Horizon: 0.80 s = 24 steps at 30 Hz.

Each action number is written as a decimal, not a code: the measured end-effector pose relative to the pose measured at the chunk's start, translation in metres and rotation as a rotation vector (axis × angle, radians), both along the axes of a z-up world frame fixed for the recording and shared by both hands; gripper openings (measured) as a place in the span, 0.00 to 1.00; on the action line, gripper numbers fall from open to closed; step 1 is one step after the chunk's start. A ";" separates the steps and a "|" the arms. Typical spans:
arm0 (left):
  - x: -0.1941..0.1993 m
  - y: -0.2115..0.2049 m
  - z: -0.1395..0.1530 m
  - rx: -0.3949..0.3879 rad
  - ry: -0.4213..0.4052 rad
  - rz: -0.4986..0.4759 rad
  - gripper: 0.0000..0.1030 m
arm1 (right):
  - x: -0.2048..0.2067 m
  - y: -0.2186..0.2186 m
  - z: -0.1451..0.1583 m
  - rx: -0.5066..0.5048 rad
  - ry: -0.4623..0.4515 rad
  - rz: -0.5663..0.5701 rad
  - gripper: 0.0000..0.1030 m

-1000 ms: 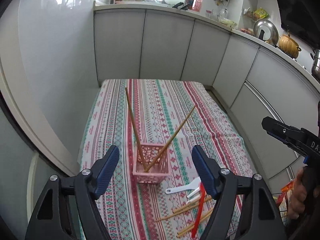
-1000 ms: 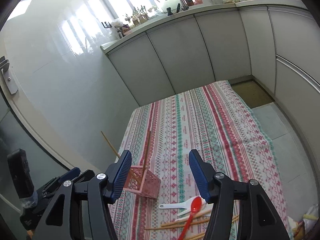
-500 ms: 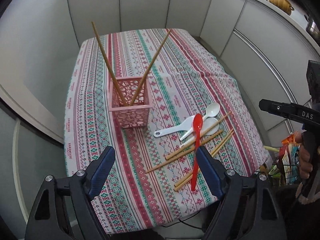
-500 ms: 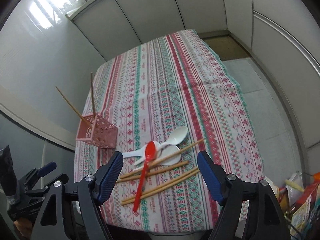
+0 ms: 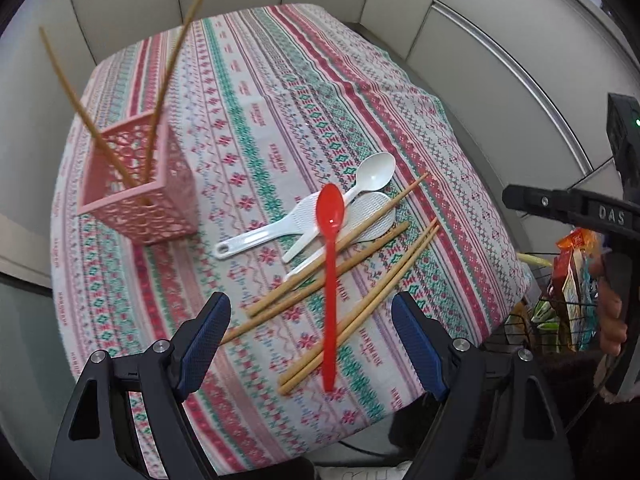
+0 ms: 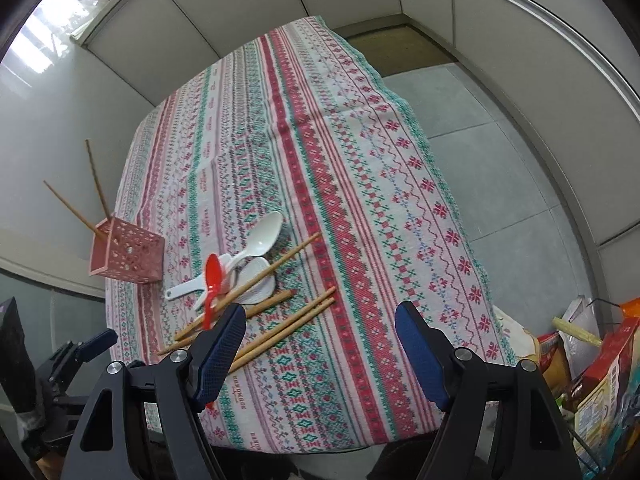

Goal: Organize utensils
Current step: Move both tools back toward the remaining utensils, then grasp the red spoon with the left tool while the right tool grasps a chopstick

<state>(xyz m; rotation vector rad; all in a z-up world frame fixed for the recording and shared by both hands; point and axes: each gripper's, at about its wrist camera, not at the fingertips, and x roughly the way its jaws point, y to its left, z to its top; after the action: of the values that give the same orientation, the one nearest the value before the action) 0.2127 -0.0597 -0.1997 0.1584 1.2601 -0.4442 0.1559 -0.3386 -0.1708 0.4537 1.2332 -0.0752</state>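
Behind right claw [image 6: 316, 354]: red spoon [image 6: 212, 280] (handle hidden)

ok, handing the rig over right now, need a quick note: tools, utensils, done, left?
Left tool: open, empty, above the near table edge.
Right tool: open, empty, also hovering.
Done: two chopsticks stand in the pink basket.
Left: red spoon, white spoon, white rice paddles and four loose chopsticks, piled on the tablecloth.
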 end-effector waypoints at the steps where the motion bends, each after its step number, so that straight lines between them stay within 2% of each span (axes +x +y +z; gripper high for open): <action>1: 0.004 -0.005 -0.004 -0.004 0.004 0.005 0.82 | 0.000 -0.003 -0.004 0.004 0.006 -0.003 0.76; 4: 0.015 -0.022 -0.014 0.010 -0.001 0.021 0.80 | 0.002 -0.009 -0.011 0.009 0.021 -0.011 0.76; 12: 0.052 -0.046 -0.045 0.036 0.009 0.057 0.54 | 0.011 -0.026 -0.027 0.035 0.051 -0.044 0.76; 19: 0.071 -0.058 -0.068 0.076 0.010 0.059 0.49 | 0.018 -0.028 -0.031 0.036 0.062 -0.038 0.76; 24: 0.077 -0.062 -0.078 0.087 0.017 0.058 0.42 | 0.021 -0.027 -0.032 0.047 0.067 -0.036 0.76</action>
<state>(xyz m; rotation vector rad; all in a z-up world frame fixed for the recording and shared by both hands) 0.2892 -0.1214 -0.2777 0.1916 1.2978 -0.3412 0.1771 -0.3653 -0.2032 0.5176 1.2945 -0.0927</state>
